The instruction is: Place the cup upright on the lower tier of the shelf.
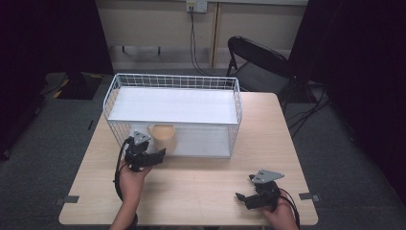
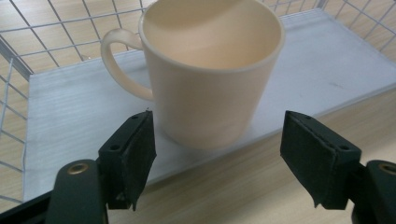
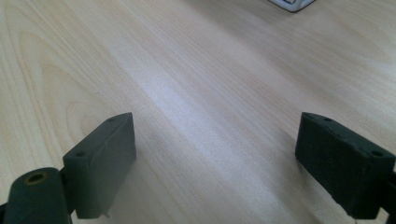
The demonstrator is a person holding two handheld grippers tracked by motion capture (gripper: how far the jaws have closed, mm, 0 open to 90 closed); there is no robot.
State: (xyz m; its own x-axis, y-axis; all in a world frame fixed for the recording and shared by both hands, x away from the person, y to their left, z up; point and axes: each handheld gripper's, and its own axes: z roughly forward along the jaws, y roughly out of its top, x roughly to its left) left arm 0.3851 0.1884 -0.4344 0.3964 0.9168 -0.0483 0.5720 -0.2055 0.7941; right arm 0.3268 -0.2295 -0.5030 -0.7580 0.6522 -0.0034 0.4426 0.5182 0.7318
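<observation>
The left hand-held gripper (image 2: 217, 158), its jaws spread wide and pressing on nothing, faces the cream mug (image 2: 210, 70) standing upright just beyond its pads on the white lower shelf (image 2: 70, 121) of the wire rack (image 1: 115, 91), while the right hand-held gripper (image 3: 229, 168) hangs equally spread over the bare wooden worktop (image 3: 196, 84).

- No text, label, brand or number could be read on the cup (image 2: 205, 79), the wire basket (image 1: 236, 103) or the tabletop (image 1: 201, 187).
- The wall outlet plate (image 1: 197, 5) was perhaps marked, but too small to tell.

Recording lab — dark curtains (image 1: 45, 33), lone table (image 1: 201, 182) (folding chair (image 1: 256, 62) behind), grey carpet (image 1: 43, 158)
</observation>
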